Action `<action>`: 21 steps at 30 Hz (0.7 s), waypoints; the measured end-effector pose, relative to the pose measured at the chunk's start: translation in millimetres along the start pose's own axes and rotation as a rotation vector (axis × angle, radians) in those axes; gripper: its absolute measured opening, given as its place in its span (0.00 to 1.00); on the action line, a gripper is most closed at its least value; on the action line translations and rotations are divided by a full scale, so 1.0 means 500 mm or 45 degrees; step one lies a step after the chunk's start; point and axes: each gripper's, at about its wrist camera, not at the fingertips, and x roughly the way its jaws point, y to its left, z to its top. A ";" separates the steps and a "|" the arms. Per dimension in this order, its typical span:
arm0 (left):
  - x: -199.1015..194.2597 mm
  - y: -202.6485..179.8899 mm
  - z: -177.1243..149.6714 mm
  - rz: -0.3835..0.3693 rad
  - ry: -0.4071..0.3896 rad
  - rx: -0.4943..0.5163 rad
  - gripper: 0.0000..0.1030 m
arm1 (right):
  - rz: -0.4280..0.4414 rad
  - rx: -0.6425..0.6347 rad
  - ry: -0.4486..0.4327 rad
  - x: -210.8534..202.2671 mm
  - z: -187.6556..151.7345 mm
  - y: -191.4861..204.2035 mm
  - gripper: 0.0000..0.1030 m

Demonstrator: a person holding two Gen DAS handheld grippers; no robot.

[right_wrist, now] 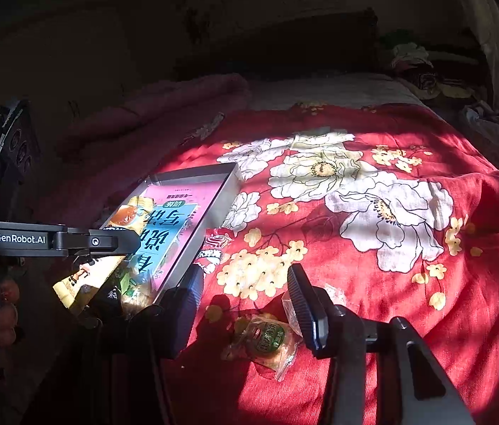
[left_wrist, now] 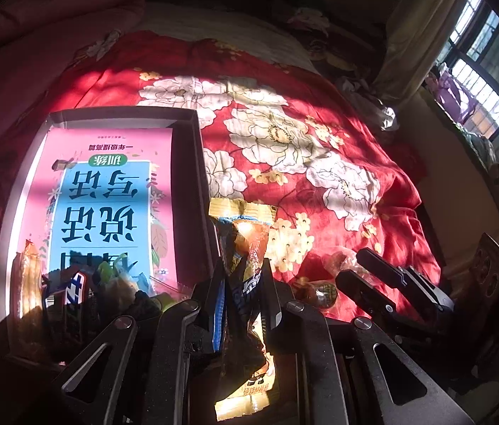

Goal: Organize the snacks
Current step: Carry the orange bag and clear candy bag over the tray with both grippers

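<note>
A left gripper [left_wrist: 240, 304] clamps a long yellow-and-orange foil snack packet [left_wrist: 249, 248] between its closed jaws, the wrapper held beside the right wall of a shallow grey cardboard box [left_wrist: 192, 120] on a bed spread with a red quilt printed with white flowers [left_wrist: 320, 141]. A pink-and-blue booklet [left_wrist: 107, 191] lines the box, and several wrapped snacks [left_wrist: 72, 301] are already heaped at its near end. The right gripper [right_wrist: 245, 304], jaws parted and empty, hovers over a small clear-wrapped pastry with a green round label [right_wrist: 267, 340] lying loose on the quilt; a red-and-white snack packet [right_wrist: 214, 244] lies just outside the box wall. The packet looks bound for the box. Done well, it would be carried clear over the wall before the jaws let go, low above the pile, so the slippery wrapper settles inside rather than sliding off onto the quilt.
</note>
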 end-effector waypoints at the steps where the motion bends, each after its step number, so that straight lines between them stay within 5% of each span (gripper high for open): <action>1: -0.001 0.001 0.000 0.000 -0.001 -0.001 0.16 | -0.006 -0.002 0.014 0.003 -0.002 -0.001 0.48; 11: -0.003 0.003 0.001 -0.012 0.003 -0.008 0.16 | -0.157 0.110 0.093 0.016 -0.019 -0.082 0.57; 21: -0.003 0.015 0.002 -0.012 0.005 -0.028 0.16 | -0.136 0.106 0.170 0.060 -0.035 -0.083 0.63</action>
